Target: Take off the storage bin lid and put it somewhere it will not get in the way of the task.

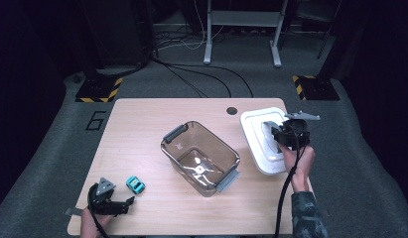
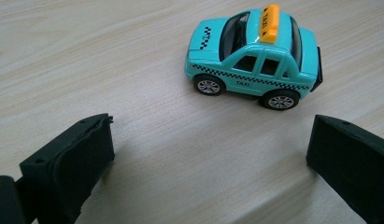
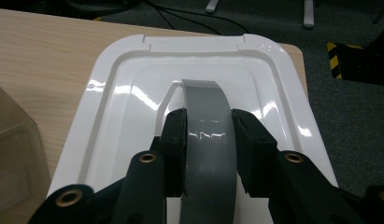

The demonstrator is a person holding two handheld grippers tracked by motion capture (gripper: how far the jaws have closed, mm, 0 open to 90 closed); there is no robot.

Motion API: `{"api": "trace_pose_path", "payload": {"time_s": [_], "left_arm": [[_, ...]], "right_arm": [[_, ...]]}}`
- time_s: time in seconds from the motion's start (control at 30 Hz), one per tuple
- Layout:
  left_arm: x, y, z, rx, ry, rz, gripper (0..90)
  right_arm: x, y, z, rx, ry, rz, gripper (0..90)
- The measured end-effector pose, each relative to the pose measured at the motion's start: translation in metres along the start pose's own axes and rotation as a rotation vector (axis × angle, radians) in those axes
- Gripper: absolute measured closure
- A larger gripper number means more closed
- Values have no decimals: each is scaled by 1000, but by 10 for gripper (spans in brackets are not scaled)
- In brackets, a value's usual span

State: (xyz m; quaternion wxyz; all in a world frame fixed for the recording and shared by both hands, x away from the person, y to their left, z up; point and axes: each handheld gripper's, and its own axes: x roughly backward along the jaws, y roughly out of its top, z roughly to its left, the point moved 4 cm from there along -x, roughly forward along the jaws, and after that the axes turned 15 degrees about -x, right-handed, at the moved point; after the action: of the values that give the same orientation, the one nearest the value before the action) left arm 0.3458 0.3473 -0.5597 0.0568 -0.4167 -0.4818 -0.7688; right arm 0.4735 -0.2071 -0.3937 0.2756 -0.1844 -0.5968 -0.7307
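The right gripper (image 3: pixel 209 140) has its jaws clamped on the grey handle (image 3: pixel 208 121) of the white lid (image 1: pixel 258 144), which lies at the table's (image 1: pixel 142 129) right edge, partly overhanging it. The lid looks light, stiff and glossy, likely slippery; the handle is the sensible hold. The open brown bin (image 1: pixel 201 158) sits mid-table, with bare wood between. The left gripper (image 1: pixel 117 204), jaws wide and empty, rests near the front-left corner beside a toy taxi (image 2: pixel 252 58).

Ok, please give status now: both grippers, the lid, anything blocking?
Right gripper shut on grey handle of white lid. Left gripper open, toy taxi ahead of jaws. Open bin unobstructed.
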Motion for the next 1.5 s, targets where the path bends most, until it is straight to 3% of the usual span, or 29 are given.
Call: {"api": "trace_pose_path", "payload": {"time_s": [0.43,1.5], "left_arm": [[0,0,0,1,-1,0,4],[0,0,0,1,-1,0,5]], "right_arm": [[-30,-22,-17,-46,-54,32,665],[-83,-43,-19,-128,-90,51,664]]}}
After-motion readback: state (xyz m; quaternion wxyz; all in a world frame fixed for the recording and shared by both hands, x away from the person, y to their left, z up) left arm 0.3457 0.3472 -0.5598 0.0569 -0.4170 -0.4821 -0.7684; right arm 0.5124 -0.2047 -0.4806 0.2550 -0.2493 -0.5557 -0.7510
